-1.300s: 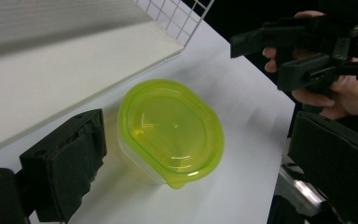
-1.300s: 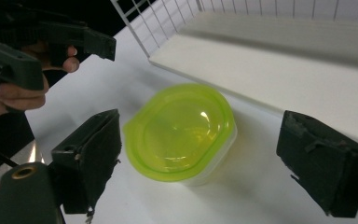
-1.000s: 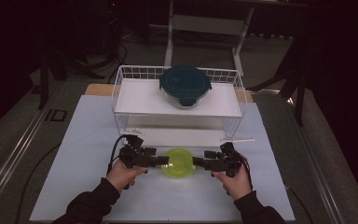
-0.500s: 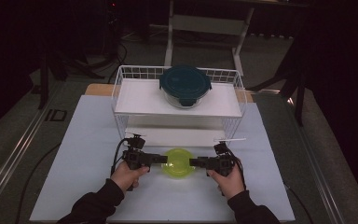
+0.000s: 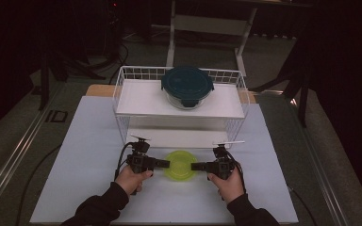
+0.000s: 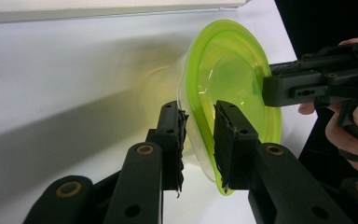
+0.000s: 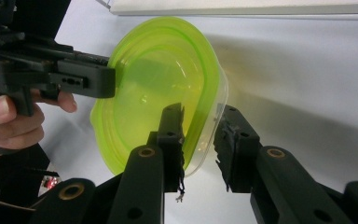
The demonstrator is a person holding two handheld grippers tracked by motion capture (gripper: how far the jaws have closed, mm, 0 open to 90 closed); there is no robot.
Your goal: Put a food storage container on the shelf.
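- Looking down from the high view, a yellow-green lidded container (image 5: 180,165) is seen on the white table (image 5: 89,150), flanked by the left gripper (image 5: 166,164) and the right gripper (image 5: 194,166); behind it stands a wire rack (image 5: 122,101) carrying a dark-lidded glass bowl (image 5: 187,86).
- Judged from this, the two-sided grasp is being set; the next move calls for both grips to be firmed before an even lift.
- From the left gripper view, the container's rim is seen between spread fingers (image 6: 170,135), not yet clamped, a gap the high view cannot resolve.
- From the right gripper view, the fingers (image 7: 171,135) are likewise parted around the rim, one over the lid (image 7: 154,79), the other outside the clear wall.
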